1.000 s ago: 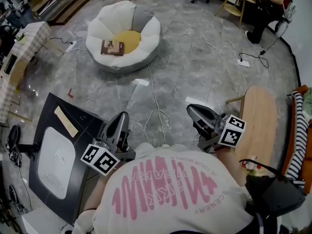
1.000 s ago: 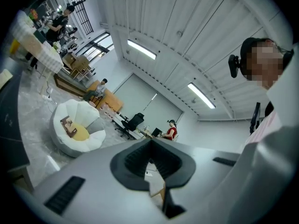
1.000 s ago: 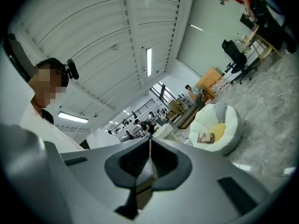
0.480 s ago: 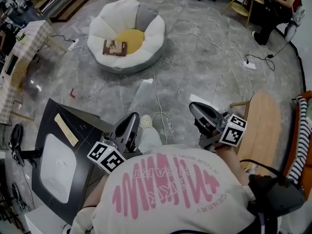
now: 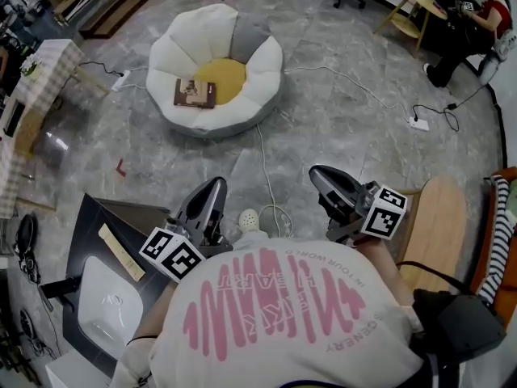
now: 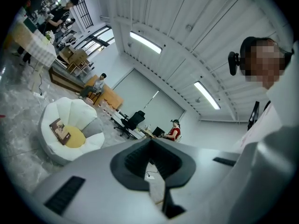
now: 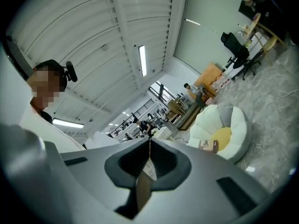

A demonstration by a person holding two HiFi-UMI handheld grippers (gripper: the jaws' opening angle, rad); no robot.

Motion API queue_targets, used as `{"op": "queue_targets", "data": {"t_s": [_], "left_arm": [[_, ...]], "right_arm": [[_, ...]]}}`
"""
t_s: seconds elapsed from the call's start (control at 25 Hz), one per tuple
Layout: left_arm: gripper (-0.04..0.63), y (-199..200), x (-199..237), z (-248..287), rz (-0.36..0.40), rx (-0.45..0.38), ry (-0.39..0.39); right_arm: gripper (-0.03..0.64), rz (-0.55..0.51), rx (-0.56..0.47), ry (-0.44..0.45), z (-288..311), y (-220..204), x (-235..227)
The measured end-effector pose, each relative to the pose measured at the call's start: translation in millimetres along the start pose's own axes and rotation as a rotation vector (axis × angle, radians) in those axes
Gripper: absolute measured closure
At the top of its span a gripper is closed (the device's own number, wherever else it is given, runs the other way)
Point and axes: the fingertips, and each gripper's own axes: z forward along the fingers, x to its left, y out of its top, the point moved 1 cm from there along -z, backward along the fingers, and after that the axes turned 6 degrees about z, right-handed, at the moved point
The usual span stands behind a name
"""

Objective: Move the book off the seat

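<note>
Both grippers empty, book far off on the seat.
Near: left gripper (image 5: pixel 214 186) and right gripper (image 5: pixel 317 174) are held level in front of the person, jaws together on both, nothing between them. Past them is floor (image 5: pixel 339 128) with a white cable (image 5: pixel 262 156). Far: a white petal-shaped seat (image 5: pixel 260 55); the book (image 5: pixel 195 93) lies flat on its left petal, against the yellow centre cushion (image 5: pixel 222 75), well apart from both grippers. The book looks thin, so likely light and fairly stiff when closed, though it may flop open if taken by one cover, and the cover may be slick. The soft seat should give, letting one jaw slide under an edge. Best hold: pinch both covers and all pages at a long edge. Spine side cannot be told.
</note>
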Motion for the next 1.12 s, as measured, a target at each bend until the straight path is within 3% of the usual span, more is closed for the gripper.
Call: {"op": "queue_targets", "data": {"t_s": [0.2, 0.56, 0.88, 1.12], "left_arm": [[0.588, 22.7, 42.9, 18.5, 0.004, 0.022, -0.005], [0.588, 65.4, 112.2, 41.0, -0.02, -0.013, 0.022], [0.588, 68.6, 127.0, 50.8, -0.039, -0.016, 0.026], [0.588, 61.2, 146.7, 56.3, -0.058, -0.011, 0.104]], "right_arm": [[0.604, 0.016, -0.01, 0.003, 51.2, 20.7, -17.6], [0.604, 0.057, -0.029, -0.02, 112.8, 39.4, -46.6], [0.604, 0.054, 0.004, -0.025, 134.3, 44.2, -57.2], [0.603, 0.082, 0.035, 0.008, 150.1, 47.9, -76.9]]}}
